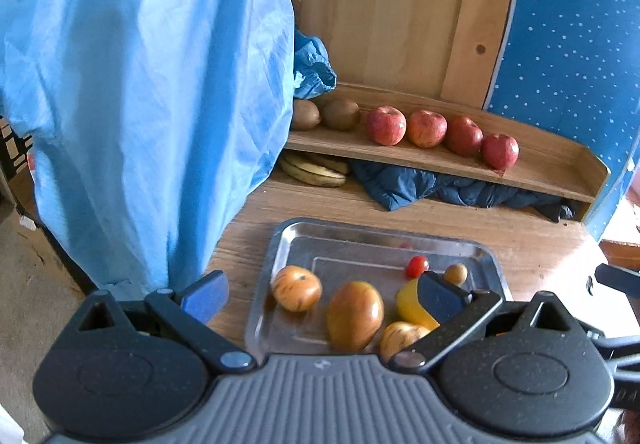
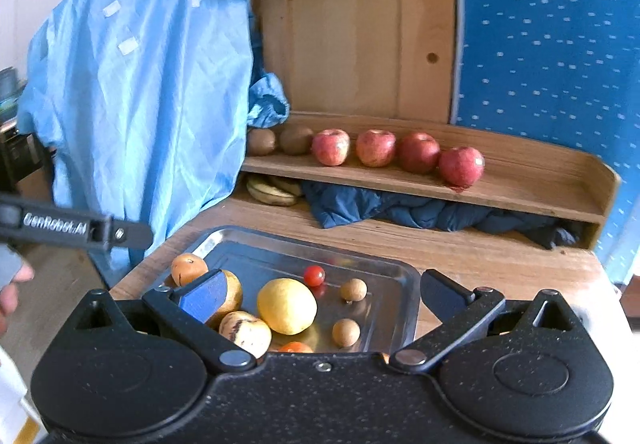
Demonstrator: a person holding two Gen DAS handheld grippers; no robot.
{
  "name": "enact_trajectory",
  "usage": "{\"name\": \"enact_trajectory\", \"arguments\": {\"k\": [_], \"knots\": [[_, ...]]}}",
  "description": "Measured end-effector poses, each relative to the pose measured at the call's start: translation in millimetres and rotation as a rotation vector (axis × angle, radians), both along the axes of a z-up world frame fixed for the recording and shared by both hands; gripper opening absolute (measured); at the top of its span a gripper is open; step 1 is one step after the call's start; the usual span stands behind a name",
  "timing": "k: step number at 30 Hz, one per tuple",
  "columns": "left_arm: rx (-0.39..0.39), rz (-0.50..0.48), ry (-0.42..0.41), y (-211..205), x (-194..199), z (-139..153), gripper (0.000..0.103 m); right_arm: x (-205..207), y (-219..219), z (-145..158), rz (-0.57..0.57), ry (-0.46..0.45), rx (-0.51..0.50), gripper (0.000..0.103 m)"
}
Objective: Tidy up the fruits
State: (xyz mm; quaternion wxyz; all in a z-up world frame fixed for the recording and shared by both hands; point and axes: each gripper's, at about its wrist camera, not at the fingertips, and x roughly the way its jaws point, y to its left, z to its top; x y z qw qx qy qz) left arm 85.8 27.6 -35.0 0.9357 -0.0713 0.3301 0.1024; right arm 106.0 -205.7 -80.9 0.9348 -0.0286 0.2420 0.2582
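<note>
**Both grippers hovering open over the fruit tray**

The left gripper (image 1: 320, 294) is hanging with its fingers spread wide above the near edge of the steel tray (image 1: 280, 240), gripping nothing. The right gripper (image 2: 320, 294) is doing likewise, jaws apart and empty. The tray is sitting on the wooden table (image 2: 480, 248), holding a lemon (image 2: 287, 306), a cherry tomato (image 2: 314, 275), two small brown round fruits, possibly longans (image 2: 353, 289), and several streaked orange-yellow fruits (image 1: 296, 288). On the far shelf (image 2: 540, 180), four red apples (image 2: 376, 148) are lining up in a row, with two kiwis (image 2: 296, 140) to their left. Bananas (image 2: 272, 192) are lying beneath the shelf. The left gripper's side arm, seen from the right wrist, is showing the writing "GenRobot.AI" (image 2: 54, 230).
</note>
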Motion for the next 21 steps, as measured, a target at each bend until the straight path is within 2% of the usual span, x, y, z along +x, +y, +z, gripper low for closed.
{"name": "enact_trajectory", "arguments": {"k": [5,13,21], "knots": [[0.006,-0.061,-0.016,16,-27,-1,0.103,-36,16,4,-0.084,-0.013,0.001,0.102],[0.001,-0.143,-0.039,37,-62,-2,0.103,-84,29,5,-0.123,-0.011,-0.041,0.102],[0.008,-0.183,-0.026,43,-86,-11,0.103,-107,33,-3,-0.186,0.042,-0.033,0.102]]}}
